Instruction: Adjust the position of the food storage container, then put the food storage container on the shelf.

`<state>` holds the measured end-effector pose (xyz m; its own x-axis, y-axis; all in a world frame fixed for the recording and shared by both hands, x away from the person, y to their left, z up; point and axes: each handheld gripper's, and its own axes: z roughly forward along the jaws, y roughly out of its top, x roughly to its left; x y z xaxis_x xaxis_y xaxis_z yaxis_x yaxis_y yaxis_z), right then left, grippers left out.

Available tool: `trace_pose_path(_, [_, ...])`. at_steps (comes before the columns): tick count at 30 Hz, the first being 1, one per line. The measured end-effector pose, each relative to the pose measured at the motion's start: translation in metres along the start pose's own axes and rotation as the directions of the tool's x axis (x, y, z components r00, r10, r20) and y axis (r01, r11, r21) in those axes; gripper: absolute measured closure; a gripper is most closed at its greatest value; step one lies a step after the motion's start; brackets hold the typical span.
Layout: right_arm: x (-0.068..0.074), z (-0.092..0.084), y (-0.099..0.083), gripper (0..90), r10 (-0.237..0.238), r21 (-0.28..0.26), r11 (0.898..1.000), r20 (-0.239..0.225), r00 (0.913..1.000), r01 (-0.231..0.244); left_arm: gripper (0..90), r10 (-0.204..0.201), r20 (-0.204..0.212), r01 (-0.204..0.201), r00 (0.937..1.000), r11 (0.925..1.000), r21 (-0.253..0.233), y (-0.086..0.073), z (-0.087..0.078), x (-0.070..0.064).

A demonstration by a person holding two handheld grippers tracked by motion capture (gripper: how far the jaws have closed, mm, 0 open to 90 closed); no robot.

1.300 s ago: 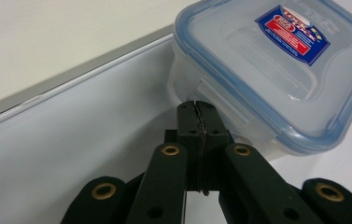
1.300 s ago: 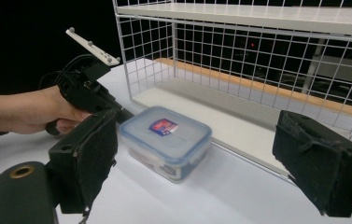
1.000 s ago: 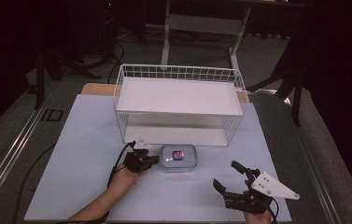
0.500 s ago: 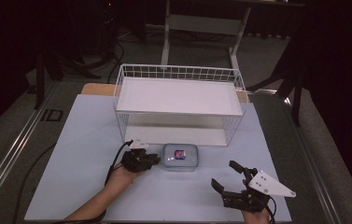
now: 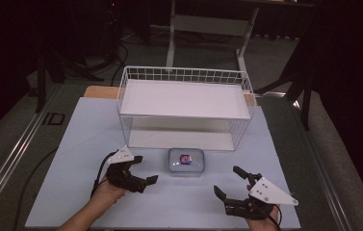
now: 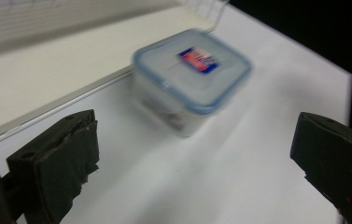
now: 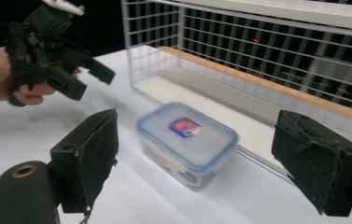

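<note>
Box (image 5: 186, 161) sits ahead, between both my fingers, nearer my left gripper (image 5: 143, 174), whose fingers just opened, nothing between. Right gripper (image 5: 230, 182) fingers spread too, empty.

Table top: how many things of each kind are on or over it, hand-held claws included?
Hand-held grippers: 2, left gripper and right gripper
Lidded plastic box: 1
White wire basket: 1
Total: 4

I can read just one marking: the letters "ID" (image 5: 53, 118), printed on the grey floor strip just off the table's (image 5: 87, 144) left edge. The container's (image 5: 186, 161) lid carries a red-and-blue label (image 6: 199, 59) (too blurred to read).
</note>
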<state>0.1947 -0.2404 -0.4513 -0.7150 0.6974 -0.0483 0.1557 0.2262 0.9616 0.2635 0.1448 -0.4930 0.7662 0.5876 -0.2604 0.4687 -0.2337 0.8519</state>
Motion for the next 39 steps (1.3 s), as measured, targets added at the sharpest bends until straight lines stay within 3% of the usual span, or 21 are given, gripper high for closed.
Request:
trace_pose_path(4, [-0.001, 0.007, -0.001, 21.4, 0.044, 0.039, 0.998, -0.075, 0.9962, -0.042, 2.2, 0.031, 0.044, -0.03, 0.9985, 0.9991, -0.032, 0.004, -0.005, -0.013])
trace_pose_path(6, [-0.001, 0.01, -0.001, 19.9, 0.053, 0.058, 0.997, -0.053, 0.9971, -0.05, 2.2, 0.039, 0.068, -0.036, 0.9969, 0.9983, -0.045, 0.007, -0.006, -0.021])
trace_pose_path(8, [-0.003, 0.014, 0.001, 19.8, 0.074, 0.079, 0.995, -0.07, 0.9948, -0.069, 2.2, 0.033, 0.103, -0.027, 0.9941, 0.9982, -0.052, 0.012, -0.006, -0.026])
trace_pose_path(10, [-0.004, 0.016, 0.003, 17.3, 0.085, 0.073, 0.994, -0.089, 0.9924, -0.079, 2.3, 0.045, 0.104, -0.039, 0.9935, 0.9971, -0.065, 0.018, -0.007, -0.029])
trace_pose_path(12, [-0.003, 0.021, 0.007, 15.2, 0.056, 0.09, 0.995, -0.091, 0.9943, -0.048, 2.3, 0.063, 0.082, -0.057, 0.9947, 0.9961, -0.067, 0.024, -0.007, -0.03])
trace_pose_path(17, [-0.006, 0.031, 0.016, 13.8, 0.069, 0.101, 0.993, -0.083, 0.9941, -0.06, 2.3, 0.028, 0.081, -0.023, 0.9963, 0.998, -0.058, 0.034, -0.004, -0.027])
trace_pose_path(18, [-0.008, 0.034, 0.018, 13.7, 0.083, 0.105, 0.992, -0.087, 0.9927, -0.074, 2.3, -0.009, 0.1, 0.013, 0.9949, 0.9993, -0.035, 0.039, 0.001, -0.023])
trace_pose_path(19, [-0.013, 0.044, 0.022, 13.6, 0.118, 0.116, 0.987, -0.086, 0.9893, -0.107, 2.3, -0.014, 0.111, 0.018, 0.9937, 0.9994, -0.029, 0.04, 0.003, -0.021])
trace_pose_path(22, [-0.019, 0.057, 0.024, 12.4, 0.158, 0.133, 0.98, -0.093, 0.983, -0.145, 2.3, -0.056, 0.137, 0.059, 0.989, 0.998, -0.02, 0.044, 0.01, -0.016])
trace_pose_path(25, [-0.025, 0.069, 0.026, 11.9, 0.187, 0.153, 0.973, -0.069, 0.98, -0.174, 2.3, -0.09, 0.113, 0.09, 0.9896, 0.9959, 0.0, 0.049, 0.017, -0.011])
trace_pose_path(27, [-0.029, 0.077, 0.026, 12.0, 0.189, 0.179, 0.968, -0.043, 0.9811, -0.178, 2.4, -0.091, 0.084, 0.091, 0.9923, 0.9958, 0.003, 0.052, 0.022, -0.009])
trace_pose_path(30, [-0.037, 0.088, 0.024, 12.9, 0.237, 0.214, 0.951, -0.033, 0.971, -0.225, 3.9, -0.077, 0.019, 0.077, 0.9968, 0.997, -0.006, 0.055, 0.028, -0.006])
trace_pose_path(31, [-0.039, 0.092, 0.023, 13.5, 0.242, 0.229, 0.946, -0.031, 0.9698, -0.229, 3.9, -0.088, 0.017, 0.088, 0.996, 0.9961, 0.003, 0.056, 0.031, -0.004])
trace_pose_path(33, [-0.044, 0.098, 0.021, 13.6, 0.285, 0.258, 0.928, -0.028, 0.9582, -0.268, 3.8, -0.12, -0.011, 0.12, 0.9927, 0.9925, 0.024, 0.055, 0.038, -0.001])
trace_pose_path(37, [-0.053, 0.109, 0.014, 13.6, 0.349, 0.321, 0.887, 0.0, 0.9371, -0.331, 3.9, -0.201, -0.065, 0.206, 0.9775, 0.9741, 0.093, 0.05, 0.053, 0.008])
trace_pose_path(38, [-0.054, 0.112, 0.012, 14.2, 0.359, 0.332, 0.878, 0.017, 0.9331, -0.344, 3.9, -0.215, -0.088, 0.225, 0.9727, 0.967, 0.12, 0.049, 0.058, 0.01])
trace_pose_path(39, [-0.056, 0.115, 0.01, 14.5, 0.379, 0.347, 0.862, 0.042, 0.9245, -0.369, 3.9, -0.24, -0.095, 0.251, 0.9662, 0.9585, 0.135, 0.047, 0.062, 0.012])
